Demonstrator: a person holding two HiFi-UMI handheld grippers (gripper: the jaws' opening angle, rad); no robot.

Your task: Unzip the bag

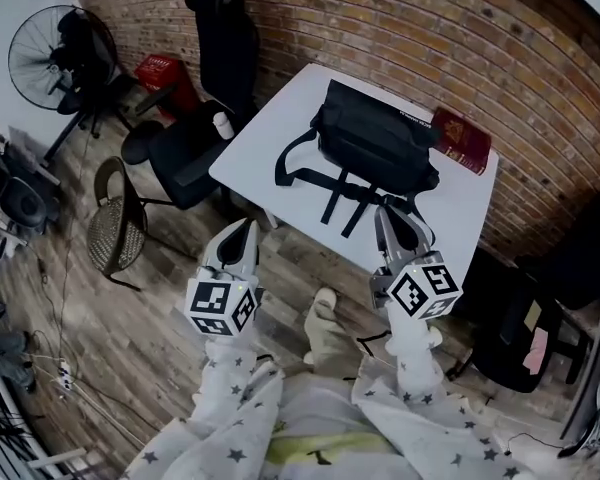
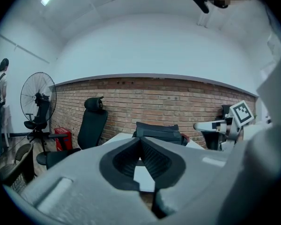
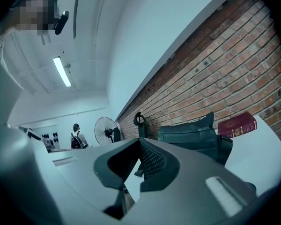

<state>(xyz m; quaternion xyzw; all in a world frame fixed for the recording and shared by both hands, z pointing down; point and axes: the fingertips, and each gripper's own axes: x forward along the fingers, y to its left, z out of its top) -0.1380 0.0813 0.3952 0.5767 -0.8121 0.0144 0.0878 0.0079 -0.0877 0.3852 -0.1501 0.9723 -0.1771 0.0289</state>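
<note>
Brick wall [image 1: 400, 28] runs behind a white table [image 1: 265, 148] set on a wooden floor [image 1: 170, 328]. Both claws are pressed together with nothing pinched between them. The left gripper [image 1: 244, 226] hangs over the floor just off the table's near corner, apart from everything on the table. The right gripper [image 1: 390, 211] hangs over the table's near edge, its tips near the loose ends of the straps [image 1: 332, 190] but, as far as its own view shows, not touching them.

Those straps trail toward the person from the black bag [image 1: 375, 143], which lies across the middle of the table, well ahead of both claws. Its zip is too small to read. A red book [image 1: 462, 140] lies just beside the bag's right end, near the wall. Left of the table stands a black office chair [image 1: 220, 63], and farther left a standing fan [image 1: 52, 53]. Star-patterned sleeves [image 1: 230, 408] show at the bottom of the head view.
</note>
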